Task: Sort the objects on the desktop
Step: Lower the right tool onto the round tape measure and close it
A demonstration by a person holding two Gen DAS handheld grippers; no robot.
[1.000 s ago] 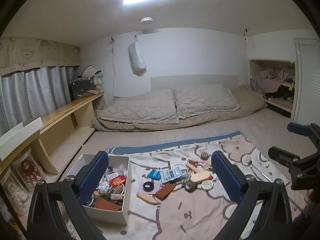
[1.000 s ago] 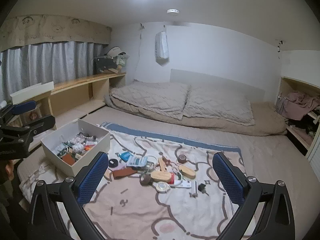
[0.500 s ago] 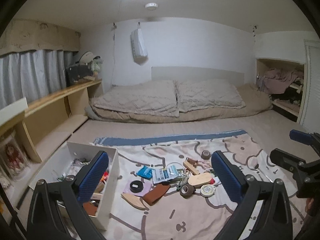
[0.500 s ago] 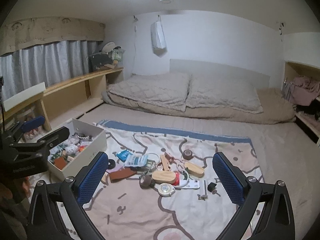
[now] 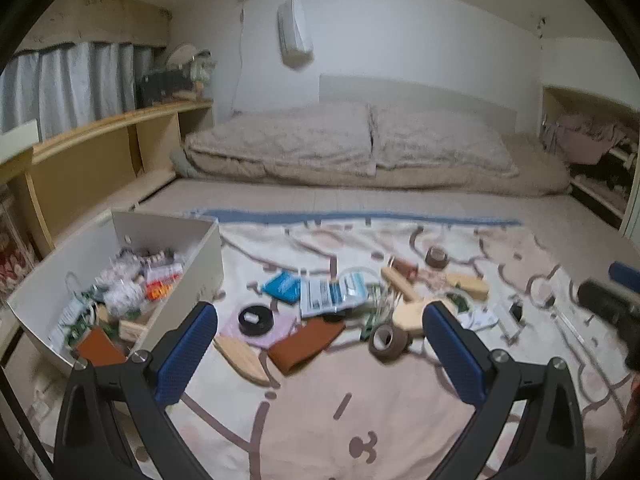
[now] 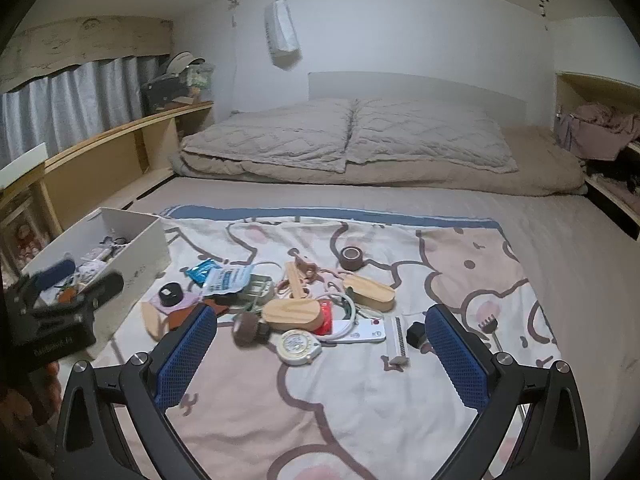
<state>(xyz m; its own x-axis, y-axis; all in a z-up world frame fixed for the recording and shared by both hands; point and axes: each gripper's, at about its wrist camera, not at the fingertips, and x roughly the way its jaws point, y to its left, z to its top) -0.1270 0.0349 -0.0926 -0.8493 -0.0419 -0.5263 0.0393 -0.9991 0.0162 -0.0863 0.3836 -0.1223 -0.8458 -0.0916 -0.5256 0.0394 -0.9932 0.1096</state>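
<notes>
A low bedroom: small clutter lies on a cartoon-print blanket [image 6: 360,392], with the open white storage box [image 5: 188,280] at its left edge. Both the left gripper [image 5: 320,344] and the right gripper [image 6: 320,344] hover wide and empty. The flat brown leather pouch [image 5: 306,344] lies just ahead of the left gripper, long axis slanting far-right, so that hand looks nearer.

Both the left tongs [image 5: 320,346] and the right tongs [image 6: 322,350] hang in the air with blue-padded fingers [image 5: 185,354] spread wide and nothing between them, left tongs on the left, right tongs on the right.
</notes>
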